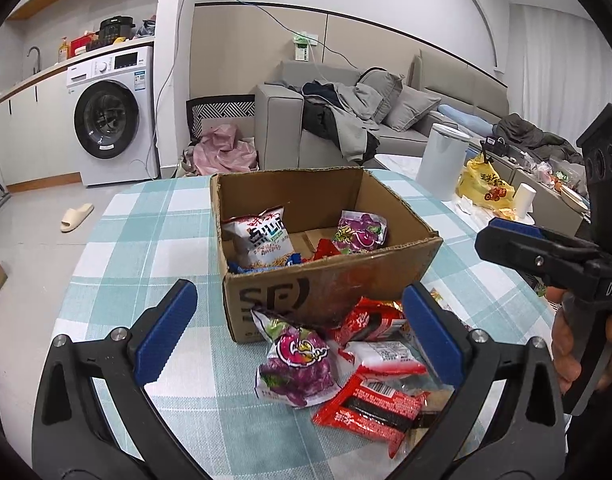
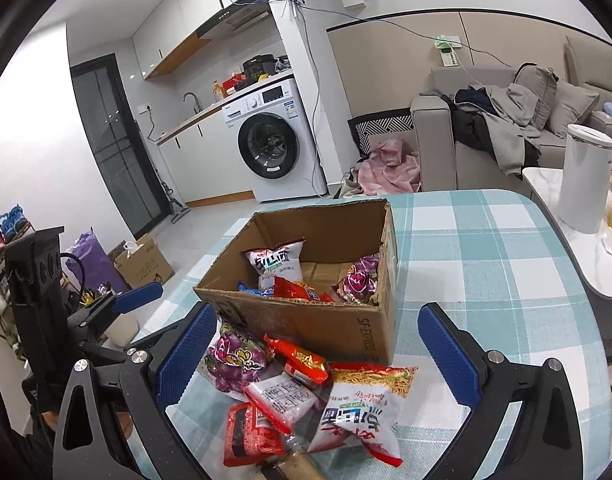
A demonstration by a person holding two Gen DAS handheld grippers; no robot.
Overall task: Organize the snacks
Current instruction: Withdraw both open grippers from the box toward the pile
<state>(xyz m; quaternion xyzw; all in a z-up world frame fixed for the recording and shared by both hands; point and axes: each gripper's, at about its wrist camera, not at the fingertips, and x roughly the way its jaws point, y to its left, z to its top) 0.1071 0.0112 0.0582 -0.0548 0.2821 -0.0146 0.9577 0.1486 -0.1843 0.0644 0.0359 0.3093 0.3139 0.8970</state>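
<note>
Checked tablecloth (image 1: 154,240) bears cardboard box (image 1: 325,292), near sofa (image 1: 385,120).

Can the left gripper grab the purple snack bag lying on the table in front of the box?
Probably yes. The left gripper is open, and the purple snack bag lies uncovered between its fingers, in front of the cardboard box.

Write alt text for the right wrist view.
Open blue-padded right gripper hovers over a pile of snack packets on a teal-checked tablecloth, before an open brown cardboard box already holding several packets. The open left gripper is at far left.
</note>
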